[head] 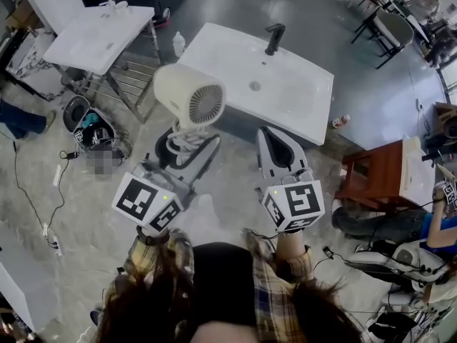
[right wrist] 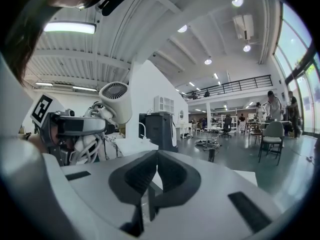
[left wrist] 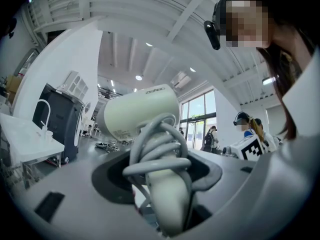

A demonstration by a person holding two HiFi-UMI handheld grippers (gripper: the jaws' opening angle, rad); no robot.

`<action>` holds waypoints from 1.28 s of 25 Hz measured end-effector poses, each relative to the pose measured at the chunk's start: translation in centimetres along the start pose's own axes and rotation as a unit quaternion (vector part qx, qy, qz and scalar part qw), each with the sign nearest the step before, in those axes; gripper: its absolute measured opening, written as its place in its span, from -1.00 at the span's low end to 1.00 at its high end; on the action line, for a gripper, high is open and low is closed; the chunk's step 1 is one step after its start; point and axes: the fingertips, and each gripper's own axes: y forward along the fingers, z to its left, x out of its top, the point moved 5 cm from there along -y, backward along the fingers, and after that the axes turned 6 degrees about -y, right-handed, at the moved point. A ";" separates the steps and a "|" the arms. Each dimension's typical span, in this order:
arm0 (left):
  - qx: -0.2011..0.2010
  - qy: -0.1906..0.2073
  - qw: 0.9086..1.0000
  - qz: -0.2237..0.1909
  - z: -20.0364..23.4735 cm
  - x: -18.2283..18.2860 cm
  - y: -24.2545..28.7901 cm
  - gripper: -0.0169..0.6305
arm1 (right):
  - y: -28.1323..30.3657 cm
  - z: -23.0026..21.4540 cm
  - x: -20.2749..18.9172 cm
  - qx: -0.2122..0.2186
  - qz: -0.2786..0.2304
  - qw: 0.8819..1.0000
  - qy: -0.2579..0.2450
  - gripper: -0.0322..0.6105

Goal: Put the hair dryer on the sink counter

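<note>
Here, left gripper (head: 187, 148) at centre frame, jaws pinching the cord-wrapped handle of the cream hair dryer (head: 187, 95), held aloft by the white sink counter (head: 303, 91); right gripper (head: 271, 140) alongside, jaws pressed together, empty

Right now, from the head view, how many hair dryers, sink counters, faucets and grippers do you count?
Hair dryer: 1
Sink counters: 2
Faucets: 2
Grippers: 2, left gripper and right gripper
Total: 7
</note>
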 end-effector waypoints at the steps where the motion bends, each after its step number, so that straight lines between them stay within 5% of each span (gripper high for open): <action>1: -0.002 0.001 1.000 0.000 0.6 0.1 0.2 -0.09 | 0.5 0.0 0.0 -0.003 0.000 1.000 -0.001 -0.85; 16: -0.052 -0.024 0.998 0.025 3.7 -0.7 3.6 -0.09 | 1.9 -1.4 -1.0 -0.065 0.028 0.998 0.000 -0.85; 25: -0.056 -0.010 0.998 0.031 5.4 -1.0 10.3 -0.09 | 5.6 -8.6 -2.0 -0.085 0.020 0.996 0.007 -0.85; 32: -0.066 -0.011 0.997 0.032 6.8 -0.9 20.3 -0.09 | 10.7 -16.8 -2.4 -0.080 0.028 0.996 0.008 -0.85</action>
